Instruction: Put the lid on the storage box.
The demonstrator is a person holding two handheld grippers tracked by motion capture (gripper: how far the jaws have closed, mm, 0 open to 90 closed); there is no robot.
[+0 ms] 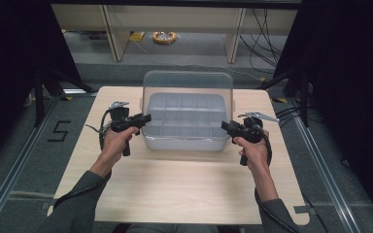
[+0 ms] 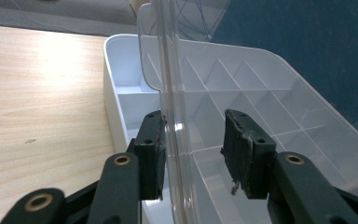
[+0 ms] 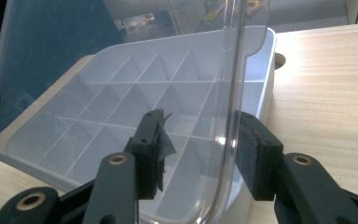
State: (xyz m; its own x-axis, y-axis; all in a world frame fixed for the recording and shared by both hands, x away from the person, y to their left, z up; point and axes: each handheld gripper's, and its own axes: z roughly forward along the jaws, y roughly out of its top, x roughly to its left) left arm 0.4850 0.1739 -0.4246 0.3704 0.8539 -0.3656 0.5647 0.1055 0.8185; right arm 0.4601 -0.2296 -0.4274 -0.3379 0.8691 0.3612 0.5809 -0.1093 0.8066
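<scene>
From the high view, a white divided organiser box [image 1: 184, 121] sits on the wooden table [image 1: 175, 184], its clear lid [image 1: 188, 82] standing raised at the far side. The left gripper [image 1: 143, 119] points at the box's left end and the right gripper [image 1: 226, 127] at its right end, each held in a hand, with the box between the two sets of jaws.

In the left gripper view, the jaws stand apart, one on each side of the lid's edge [image 2: 170, 116], which runs upright through the gap. The left pad lies just beside or against that edge; the right pad is clear of it. Beyond the jaws lie the box's compartments [image 2: 256, 102], seen through the clear plastic.

In the right gripper view, the jaws are likewise apart, straddling the lid's curved edge [image 3: 230, 93]. The right pad sits just beside it; whether it touches I cannot tell. The left pad, with torn rubber, stands off over the compartments [image 3: 121, 102].
</scene>
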